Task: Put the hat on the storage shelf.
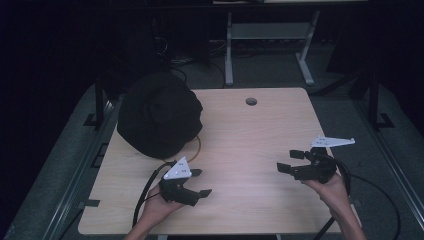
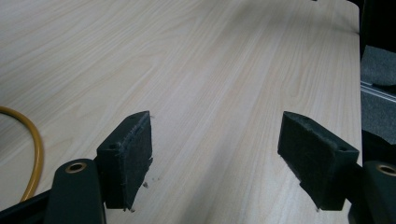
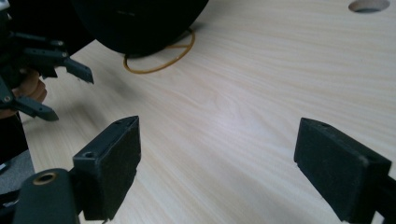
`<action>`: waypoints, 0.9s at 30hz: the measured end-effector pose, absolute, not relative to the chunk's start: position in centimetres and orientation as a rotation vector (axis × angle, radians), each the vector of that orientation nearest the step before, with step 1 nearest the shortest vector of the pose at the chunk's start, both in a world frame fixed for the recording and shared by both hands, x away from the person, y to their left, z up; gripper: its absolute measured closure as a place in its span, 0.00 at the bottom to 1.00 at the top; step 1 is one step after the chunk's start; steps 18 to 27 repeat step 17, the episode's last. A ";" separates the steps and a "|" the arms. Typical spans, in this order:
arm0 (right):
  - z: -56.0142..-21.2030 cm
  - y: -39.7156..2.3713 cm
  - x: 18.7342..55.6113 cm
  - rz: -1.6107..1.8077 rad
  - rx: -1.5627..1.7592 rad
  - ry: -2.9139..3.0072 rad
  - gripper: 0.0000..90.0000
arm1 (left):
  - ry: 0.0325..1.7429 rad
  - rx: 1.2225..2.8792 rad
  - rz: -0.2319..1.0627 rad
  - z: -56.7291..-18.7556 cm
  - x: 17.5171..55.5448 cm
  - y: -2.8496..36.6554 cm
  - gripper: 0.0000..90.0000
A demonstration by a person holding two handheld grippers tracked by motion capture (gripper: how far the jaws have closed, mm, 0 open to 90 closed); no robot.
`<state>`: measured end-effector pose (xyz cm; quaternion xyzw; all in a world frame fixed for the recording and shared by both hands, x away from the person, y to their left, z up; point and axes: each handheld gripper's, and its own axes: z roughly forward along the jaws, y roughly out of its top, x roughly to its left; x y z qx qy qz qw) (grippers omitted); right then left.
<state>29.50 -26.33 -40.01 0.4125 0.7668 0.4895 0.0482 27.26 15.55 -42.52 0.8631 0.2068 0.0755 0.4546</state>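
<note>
Black hat (image 1: 159, 114) sits crown-up on the table (image 1: 250, 150), up and away from the left claw (image 1: 198, 182), at the far left of the tabletop. In the right gripper view it is the dark dome (image 3: 140, 21) far ahead and left of the right claw (image 3: 217, 163). Nothing grips it, nothing touches it. A thin yellow cord loop (image 3: 161, 63) pokes out from under its rim on the side facing the claws; a bit of it also curves at the left edge of the left gripper view (image 2: 32, 154). Probably a chin cord or band lying loose under the brim, hard to tell.

Left claw: jaws spread wide, empty, bare wood between the pads, just near side of the hat and pointing right across the table. Right claw (image 1: 292, 161): jaws spread too, empty, well apart from the hat, pointing left toward it. Both hands hold low over the near half of the table, looks like a ready pose before reaching in. Round cable hole (image 1: 251, 101) is beyond both claws, to the hat's right.
</note>
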 end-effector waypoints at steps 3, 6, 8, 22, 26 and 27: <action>-40.3 -26.5 29.2 1.488 1.259 2.340 0.16 | 0.516 2.127 0.186 -42.5 27.3 15.6 0.28; -40.7 -26.7 28.7 1.497 1.262 2.335 0.16 | 0.522 2.122 0.179 -42.5 27.3 15.6 0.28; -40.8 -26.7 28.3 1.498 1.255 2.335 0.16 | 0.522 2.119 0.176 -42.5 27.3 15.5 0.28; -41.5 -26.9 26.1 1.532 1.233 2.290 0.16 | 0.522 2.085 0.161 -42.1 27.1 15.5 0.28; -41.5 -26.9 26.1 1.532 1.233 2.290 0.16 | 0.522 2.085 0.161 -42.1 27.1 15.5 0.28; -41.5 -26.9 26.1 1.532 1.233 2.290 0.16 | 0.522 2.085 0.161 -42.1 27.1 15.5 0.28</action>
